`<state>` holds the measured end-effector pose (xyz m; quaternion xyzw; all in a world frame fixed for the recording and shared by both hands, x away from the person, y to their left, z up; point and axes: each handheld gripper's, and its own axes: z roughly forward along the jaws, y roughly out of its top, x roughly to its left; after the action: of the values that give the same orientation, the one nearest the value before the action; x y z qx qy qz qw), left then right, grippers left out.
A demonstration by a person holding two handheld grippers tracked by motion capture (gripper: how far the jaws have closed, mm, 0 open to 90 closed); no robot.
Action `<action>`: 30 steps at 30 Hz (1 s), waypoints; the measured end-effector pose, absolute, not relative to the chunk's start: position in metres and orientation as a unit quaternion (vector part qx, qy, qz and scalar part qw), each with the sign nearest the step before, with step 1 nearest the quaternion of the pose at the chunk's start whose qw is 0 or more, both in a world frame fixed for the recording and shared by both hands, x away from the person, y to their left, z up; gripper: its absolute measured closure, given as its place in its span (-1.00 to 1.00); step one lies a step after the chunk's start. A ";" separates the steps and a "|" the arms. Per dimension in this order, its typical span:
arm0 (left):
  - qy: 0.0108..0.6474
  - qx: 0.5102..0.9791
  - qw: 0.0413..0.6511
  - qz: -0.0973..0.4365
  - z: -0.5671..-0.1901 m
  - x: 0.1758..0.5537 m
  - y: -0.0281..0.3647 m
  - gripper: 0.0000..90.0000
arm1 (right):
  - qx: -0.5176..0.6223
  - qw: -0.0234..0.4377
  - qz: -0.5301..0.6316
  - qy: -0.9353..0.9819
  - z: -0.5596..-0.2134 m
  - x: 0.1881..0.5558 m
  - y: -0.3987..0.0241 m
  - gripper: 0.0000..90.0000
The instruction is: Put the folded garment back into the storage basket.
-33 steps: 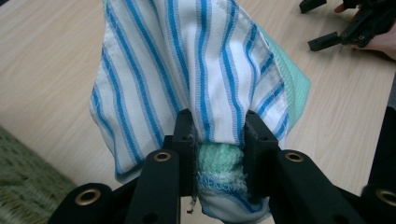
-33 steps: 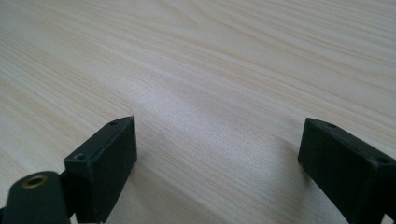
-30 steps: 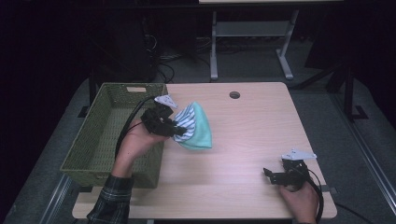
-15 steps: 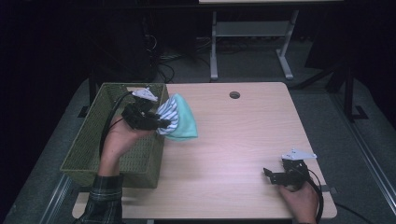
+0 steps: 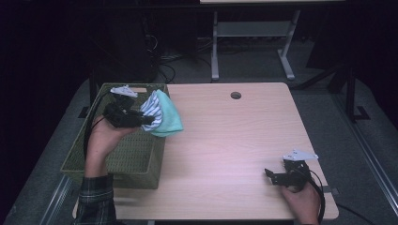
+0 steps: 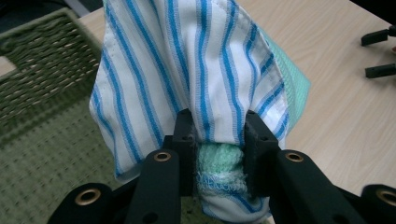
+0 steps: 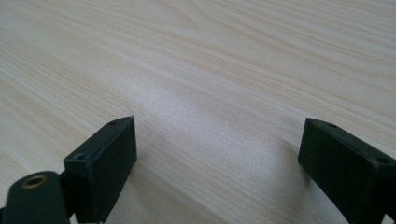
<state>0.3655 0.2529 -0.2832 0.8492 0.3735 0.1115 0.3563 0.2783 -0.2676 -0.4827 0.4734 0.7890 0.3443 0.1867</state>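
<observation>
Cloths (image 5: 159, 115) — a striped one bunched together with a mint-green one — hung from the left gripper (image 5: 141, 118), held above the near edge of the basket (image 5: 117, 157) where it met the surface (image 5: 234, 140). In the left gripper view the fingers (image 6: 184, 140) were clamped on the gathered middle of the bundle (image 6: 196, 84), the green terry squeezed between them and the striped fabric fanning out above. Most of the hanging cloth looked to sit over the surface side of the rim rather than over the basket's well.

The right gripper (image 5: 277, 176) rested low on the surface, well apart from all this, its fingers (image 7: 102, 158) spread wide with nothing between them.

The risk, to my eye, was in the letting go. If the bundle were dropped from there, the loose folds could drape across the rim and slide back out — or the green cloth could slip free of the striped one, since the pinch took only a small wad of each. A trailing corner might also snag the woven wall.
</observation>
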 end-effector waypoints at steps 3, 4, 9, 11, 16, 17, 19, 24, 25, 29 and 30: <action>0.388 0.842 0.356 0.117 -0.282 0.365 0.263 0.56 | 0.474 0.187 0.344 0.789 -0.483 0.279 -0.267 -0.77; 0.394 0.840 0.355 0.120 -0.282 0.364 0.267 0.56 | 0.474 0.187 0.344 0.789 -0.483 0.279 -0.267 -0.77; 0.416 0.831 0.345 0.132 -0.282 0.363 0.283 0.56 | 0.473 0.187 0.344 0.789 -0.483 0.279 -0.268 -0.77; 0.425 0.826 0.343 0.136 -0.282 0.362 0.288 0.56 | 0.474 0.187 0.344 0.789 -0.483 0.279 -0.267 -0.77; 0.447 0.817 0.336 0.141 -0.284 0.360 0.303 0.56 | 0.473 0.187 0.344 0.789 -0.483 0.279 -0.267 -0.77; 0.452 0.815 0.335 0.140 -0.286 0.361 0.305 0.56 | 0.473 0.187 0.344 0.789 -0.483 0.279 -0.267 -0.77; 0.458 0.814 0.331 0.138 -0.290 0.362 0.310 0.56 | 0.473 0.187 0.343 0.790 -0.483 0.279 -0.267 -0.78; 0.466 0.815 0.320 0.129 -0.302 0.366 0.319 0.56 | 0.472 0.187 0.343 0.790 -0.483 0.279 -0.267 -0.79; 0.468 0.814 0.318 0.128 -0.305 0.367 0.321 0.56 | 0.472 0.186 0.343 0.790 -0.483 0.279 -0.267 -0.79; 0.477 0.813 0.309 0.123 -0.316 0.371 0.330 0.56 | 0.472 0.186 0.344 0.790 -0.483 0.279 -0.267 -0.79; 0.481 0.812 0.308 0.120 -0.318 0.371 0.332 0.56 | 0.472 0.186 0.343 0.791 -0.483 0.279 -0.267 -0.79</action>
<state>0.3712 0.3317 -0.3180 0.8121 0.4807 0.1204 0.3080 0.2790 -0.2674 -0.4827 0.4716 0.7906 0.3433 0.1865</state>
